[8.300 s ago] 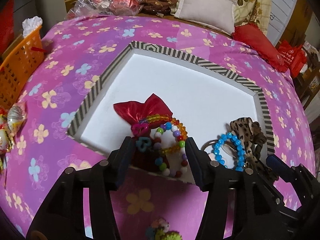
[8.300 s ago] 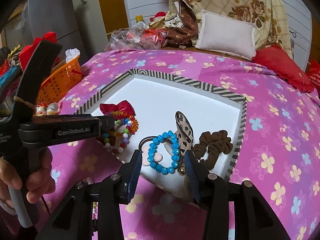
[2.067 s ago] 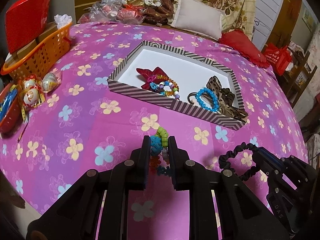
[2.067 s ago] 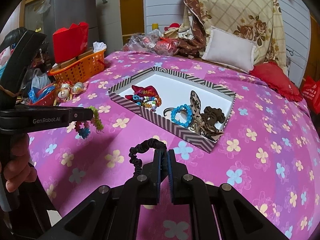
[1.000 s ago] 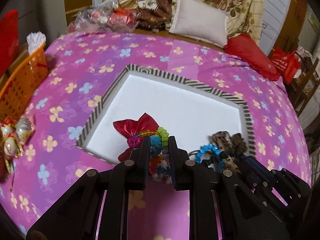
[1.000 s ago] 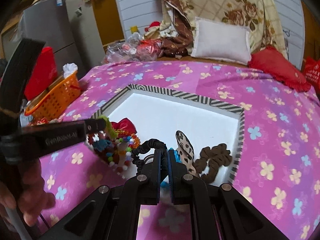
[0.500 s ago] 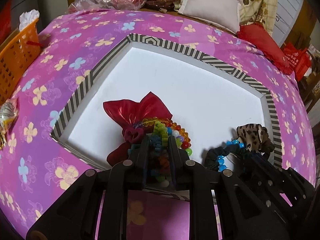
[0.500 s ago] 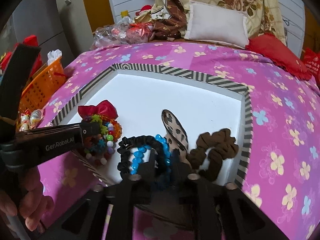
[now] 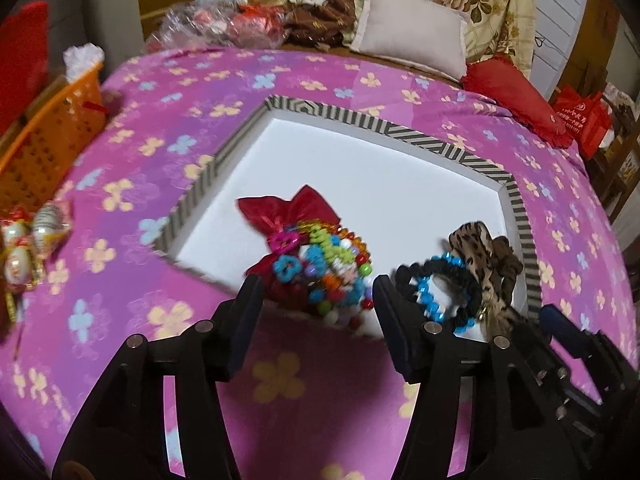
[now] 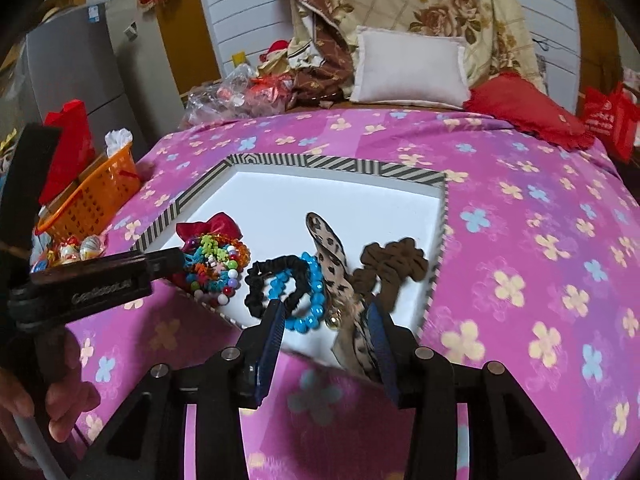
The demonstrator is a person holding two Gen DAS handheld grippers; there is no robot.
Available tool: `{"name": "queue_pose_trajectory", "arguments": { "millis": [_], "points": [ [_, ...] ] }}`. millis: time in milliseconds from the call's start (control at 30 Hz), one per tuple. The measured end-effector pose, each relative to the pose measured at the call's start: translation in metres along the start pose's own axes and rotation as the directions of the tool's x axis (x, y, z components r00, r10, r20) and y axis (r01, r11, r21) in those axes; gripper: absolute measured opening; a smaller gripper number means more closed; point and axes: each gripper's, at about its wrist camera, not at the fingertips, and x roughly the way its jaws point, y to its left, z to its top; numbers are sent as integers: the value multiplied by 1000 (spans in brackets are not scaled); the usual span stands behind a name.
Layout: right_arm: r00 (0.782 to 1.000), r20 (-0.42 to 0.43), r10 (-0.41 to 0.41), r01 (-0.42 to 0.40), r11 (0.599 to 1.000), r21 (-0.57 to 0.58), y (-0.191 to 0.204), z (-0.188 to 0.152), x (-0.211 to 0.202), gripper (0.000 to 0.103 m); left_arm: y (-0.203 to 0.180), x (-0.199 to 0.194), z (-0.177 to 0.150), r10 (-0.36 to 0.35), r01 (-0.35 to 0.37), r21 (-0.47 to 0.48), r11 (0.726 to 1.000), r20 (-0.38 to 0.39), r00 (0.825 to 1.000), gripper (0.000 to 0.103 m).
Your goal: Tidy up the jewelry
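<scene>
A striped-rim tray (image 9: 400, 128) with a white floor lies on the pink flowered bedspread. My left gripper (image 9: 316, 300) hovers at the tray's near edge, its jaws opening. The colourful spiral bracelet (image 9: 324, 240) lies free on the bead bracelet pile (image 9: 340, 276), beside a red bow (image 9: 288, 208). My right gripper (image 10: 326, 316) is also opening, with nothing pressed between its pads. The black scrunchie (image 10: 272, 276) lies in the tray, looped over the blue bead bracelet (image 10: 308, 308). A leopard hair tie (image 10: 332, 256) and a brown scrunchie (image 10: 392, 268) lie to its right.
An orange basket (image 10: 96, 196) and wrapped egg toys (image 9: 24, 240) sit left of the tray. A white pillow (image 10: 408, 68), a red cushion (image 10: 520, 108) and plastic bags (image 9: 224, 28) line the far side. A person's hand (image 10: 60, 404) holds the left gripper's handle.
Both grippers were shut, the left on the spiral bracelet and the right on the black scrunchie. Both have opened, and the two pieces now lie in the tray.
</scene>
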Motion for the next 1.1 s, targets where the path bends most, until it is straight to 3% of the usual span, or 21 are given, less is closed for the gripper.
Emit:
{"name": "queue_pose_trajectory", "arguments": {
  "millis": [167,333,700,1100],
  "points": [
    [1000,13,-25,25,1000,1,1,-7,-16,43,3,-22,-16,49,-49,6,999,40,998,57],
    [998,44,-34,35,999,-4,8,-11,-33,61,3,-46,-32,98,-101,24,995,96,991,59],
    [995,90,-33,37,998,-41,29,-11,-59,65,10,-85,-49,123,-123,-8,992,164,979,59],
    [994,101,-37,44,997,-65,39,-12,-67,67,14,-101,-51,138,-136,-26,990,194,971,59]
  ]
}}
